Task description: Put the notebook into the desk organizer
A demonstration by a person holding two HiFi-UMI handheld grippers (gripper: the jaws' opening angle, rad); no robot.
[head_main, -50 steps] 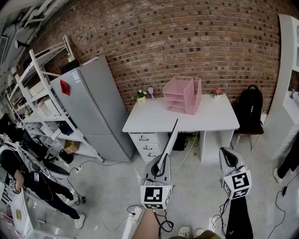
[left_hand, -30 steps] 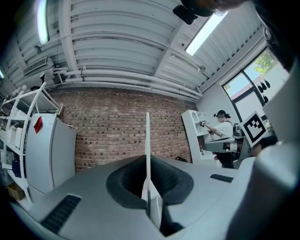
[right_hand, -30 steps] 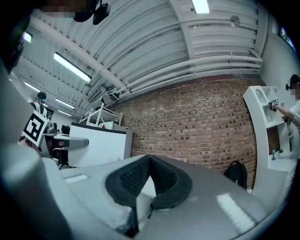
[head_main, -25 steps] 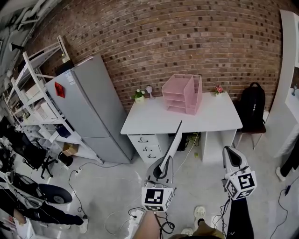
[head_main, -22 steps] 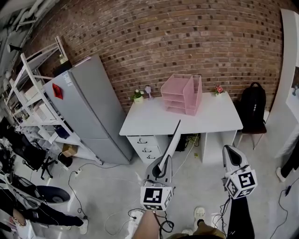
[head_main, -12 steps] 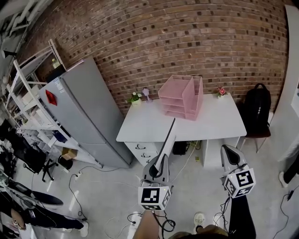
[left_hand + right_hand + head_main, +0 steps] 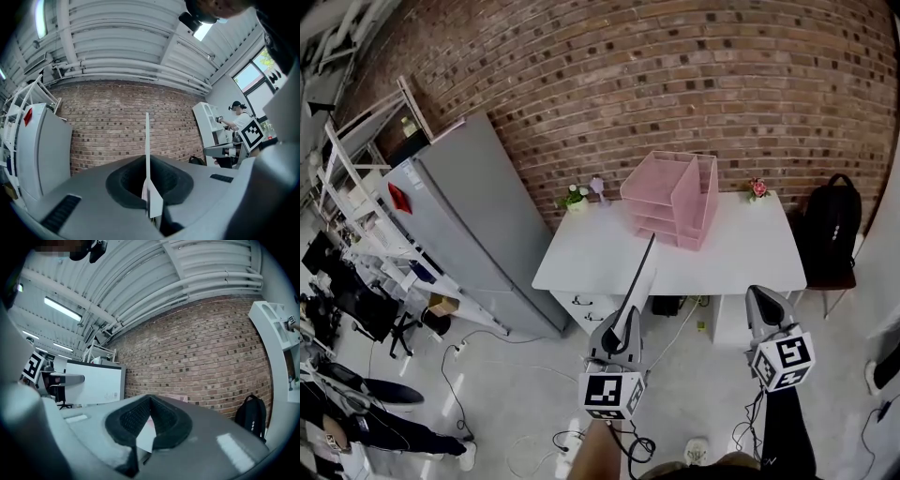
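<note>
A pink desk organizer [image 7: 670, 199] with stacked trays and an upright slot stands at the back of a white desk [image 7: 600, 267]. My left gripper [image 7: 623, 330] is shut on a thin notebook [image 7: 639, 281], held edge-on and pointing toward the desk; its far end overlaps the desk's front part in the head view. In the left gripper view the notebook [image 7: 147, 140] rises as a thin white blade from between the jaws of the left gripper [image 7: 146, 164]. My right gripper [image 7: 764, 302] hovers over the floor right of it, shut and empty. The right gripper [image 7: 149, 401] faces the organizer [image 7: 177, 398].
A grey refrigerator [image 7: 469, 225] stands left of the desk, with white shelving [image 7: 356, 178] beyond it. A black backpack [image 7: 834, 230] sits on a chair at the desk's right. Small potted plants [image 7: 574, 198] stand on the desk. Cables [image 7: 572, 436] lie on the floor. A person [image 7: 241, 121] stands at a white shelf.
Both grippers have moved forward toward the desk, which now looks nearer. The notebook stays clamped in the left gripper, and its tip now reaches over the desk.
</note>
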